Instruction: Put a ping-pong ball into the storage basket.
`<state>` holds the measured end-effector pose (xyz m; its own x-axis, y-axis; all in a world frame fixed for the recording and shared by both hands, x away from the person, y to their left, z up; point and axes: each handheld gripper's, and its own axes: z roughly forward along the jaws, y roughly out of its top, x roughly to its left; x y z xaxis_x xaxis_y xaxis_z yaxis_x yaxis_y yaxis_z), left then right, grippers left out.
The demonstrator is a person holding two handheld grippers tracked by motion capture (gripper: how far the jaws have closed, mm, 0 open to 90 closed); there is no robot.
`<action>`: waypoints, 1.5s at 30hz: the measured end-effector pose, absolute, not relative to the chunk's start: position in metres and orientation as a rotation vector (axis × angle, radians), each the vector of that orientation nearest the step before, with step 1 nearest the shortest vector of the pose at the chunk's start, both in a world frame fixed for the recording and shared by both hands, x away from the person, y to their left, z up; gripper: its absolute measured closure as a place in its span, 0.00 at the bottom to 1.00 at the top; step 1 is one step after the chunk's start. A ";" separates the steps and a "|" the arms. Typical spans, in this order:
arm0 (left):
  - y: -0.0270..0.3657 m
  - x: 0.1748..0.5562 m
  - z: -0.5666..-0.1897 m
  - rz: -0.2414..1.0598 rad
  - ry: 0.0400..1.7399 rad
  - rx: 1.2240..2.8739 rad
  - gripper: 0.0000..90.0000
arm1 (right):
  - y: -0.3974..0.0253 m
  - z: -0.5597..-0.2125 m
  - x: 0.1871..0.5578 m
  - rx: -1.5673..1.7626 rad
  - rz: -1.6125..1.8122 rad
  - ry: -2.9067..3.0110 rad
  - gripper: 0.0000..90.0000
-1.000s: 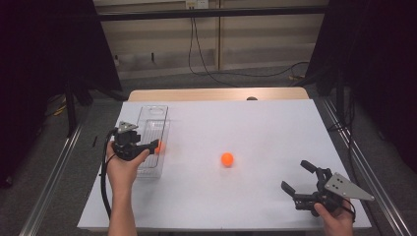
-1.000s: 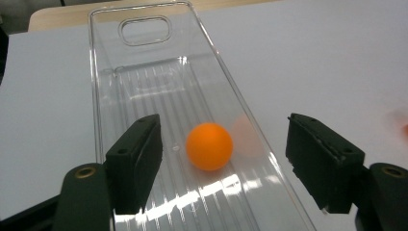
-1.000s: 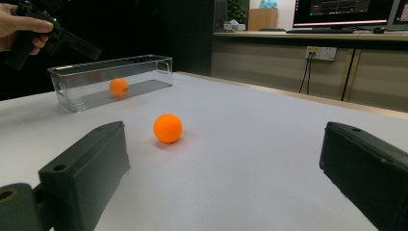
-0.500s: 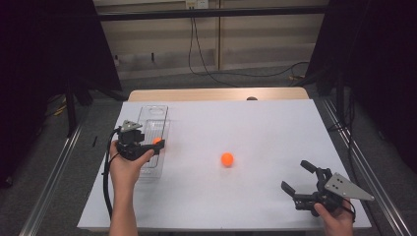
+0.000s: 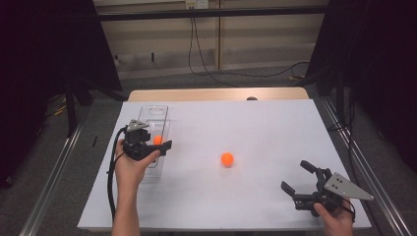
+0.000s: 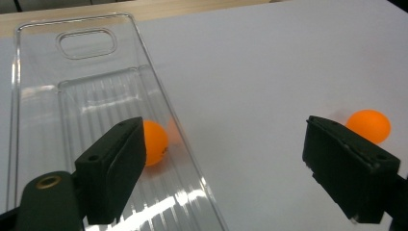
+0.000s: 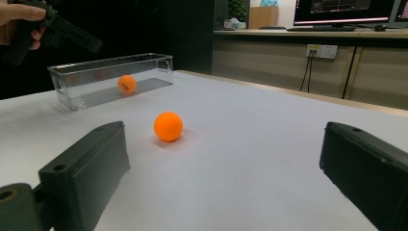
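A clear plastic tray lies lengthwise at the table's left, with one orange ball resting on its ribbed floor. My left gripper hovers over the tray's near half, jaws open wide and holding nothing; the ball sits just beyond its left jaw. A second orange ball lies loose on the white table near the middle, also seen past the right jaw. My right gripper stands open low at the front right, pointing toward that loose ball.
The table is covered in white, with a wooden strip along the far edge. In the right gripper view the tray stands far left, with the other hand's gripper above it. Cables hang at the back.
The left hand and gripper have shifted slightly farther along the tray, and the ball in the tray sits a little farther along too. The right gripper and the loose ball have not moved.
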<state>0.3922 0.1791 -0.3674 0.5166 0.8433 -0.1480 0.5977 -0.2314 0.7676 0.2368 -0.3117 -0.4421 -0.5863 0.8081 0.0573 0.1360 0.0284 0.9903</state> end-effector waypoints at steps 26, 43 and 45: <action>0.158 0.392 -0.369 0.321 1.114 1.973 0.14 | -0.311 -0.442 0.237 0.955 1.602 1.771 0.03; 0.143 0.391 -0.369 0.285 1.072 1.970 0.13 | -0.311 -0.442 0.237 0.955 1.599 1.773 0.03; 0.141 0.391 -0.370 0.285 1.069 1.975 0.13 | -0.311 -0.442 0.238 0.956 1.597 1.772 0.03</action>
<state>0.3913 0.1415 -0.3699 0.6085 0.7721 -0.1832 0.5782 -0.2733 0.7688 0.2377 -0.3111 -0.4423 -0.5865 0.8082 0.0527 0.1362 0.0342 0.9901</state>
